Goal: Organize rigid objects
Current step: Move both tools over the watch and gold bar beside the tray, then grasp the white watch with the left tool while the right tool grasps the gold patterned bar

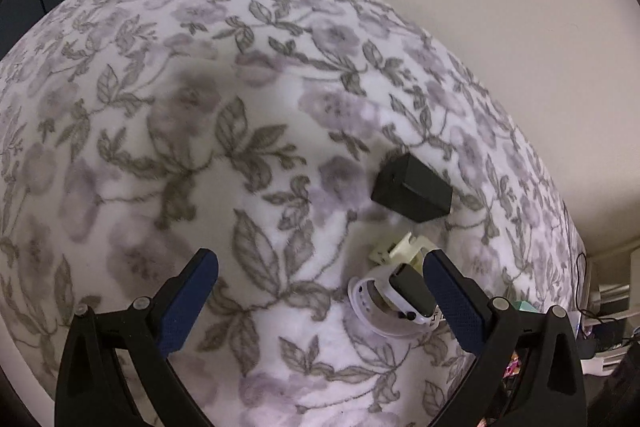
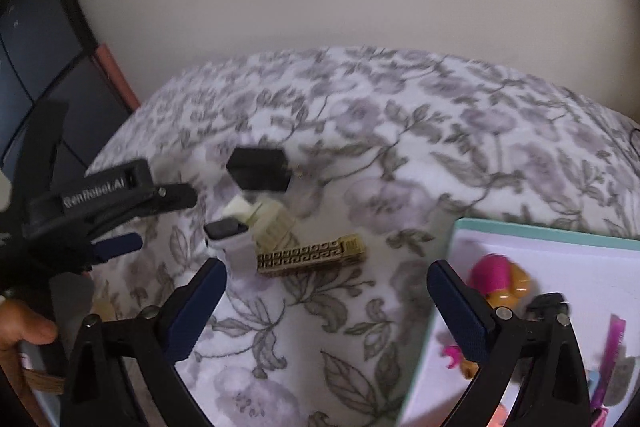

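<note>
Left claw (image 1: 320,267) spread, empty; we note the watch (image 1: 394,301) just inside its right finger, nearer than the right claw (image 2: 326,277), also spread.

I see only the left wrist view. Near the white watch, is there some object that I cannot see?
Observer: Yes. A gold patterned bar lies beside the watch on the blanket.
Operator: Is a container near?
Observer: A teal-rimmed box sits at the right of the right wrist view; pink and orange toys lie inside.
Operator: Does the right gripper hold something?
Observer: No. The right gripper is open and empty.
</note>
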`<state>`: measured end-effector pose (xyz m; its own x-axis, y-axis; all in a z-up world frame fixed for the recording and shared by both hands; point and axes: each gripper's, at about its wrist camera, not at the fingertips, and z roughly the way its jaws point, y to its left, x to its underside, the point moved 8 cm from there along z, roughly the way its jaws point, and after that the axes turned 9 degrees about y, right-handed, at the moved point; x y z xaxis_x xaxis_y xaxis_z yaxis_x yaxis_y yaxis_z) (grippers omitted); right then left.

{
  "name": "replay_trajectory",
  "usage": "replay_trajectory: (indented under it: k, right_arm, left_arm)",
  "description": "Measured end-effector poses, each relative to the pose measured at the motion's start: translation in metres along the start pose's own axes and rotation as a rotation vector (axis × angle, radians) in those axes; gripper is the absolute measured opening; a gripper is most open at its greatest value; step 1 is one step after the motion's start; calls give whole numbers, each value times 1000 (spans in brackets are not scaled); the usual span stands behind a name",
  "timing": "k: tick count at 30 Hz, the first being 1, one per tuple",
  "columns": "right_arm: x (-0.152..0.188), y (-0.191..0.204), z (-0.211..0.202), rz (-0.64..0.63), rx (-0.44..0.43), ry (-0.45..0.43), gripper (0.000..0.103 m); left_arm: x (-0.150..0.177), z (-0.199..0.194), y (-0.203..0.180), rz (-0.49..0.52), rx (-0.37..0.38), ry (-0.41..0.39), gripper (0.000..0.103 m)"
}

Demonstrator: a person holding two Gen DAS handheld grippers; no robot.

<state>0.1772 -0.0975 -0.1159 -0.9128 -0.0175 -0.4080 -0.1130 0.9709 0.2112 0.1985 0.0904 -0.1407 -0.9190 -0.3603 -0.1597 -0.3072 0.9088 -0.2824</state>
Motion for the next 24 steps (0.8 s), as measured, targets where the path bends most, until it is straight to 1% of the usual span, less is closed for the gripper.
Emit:
replay_trajectory:
  k: [2, 6, 10, 13, 17, 24]
  right_arm:
    - [3, 2, 10, -13, 6, 23, 101]
    - [7, 6, 29, -36, 19, 58, 101]
    - [14, 6, 47, -55, 43, 107, 99]
    - [13, 8, 54, -82, 74, 112, 99]
    - [10, 11, 58, -74, 76, 125, 99]
    - [3, 17, 63, -99, 107, 114, 99]
  left_arm:
    - [2, 4, -4, 14, 7, 9, 102]
    - [5, 13, -10, 43, -9, 35, 102]
    - [7, 21, -7, 29, -9, 59, 102]
    - [6, 22, -5, 24, -14, 59, 102]
    - [4, 21, -5, 21, -15, 54, 102]
    - [3, 18, -8, 27, -3, 49, 102]
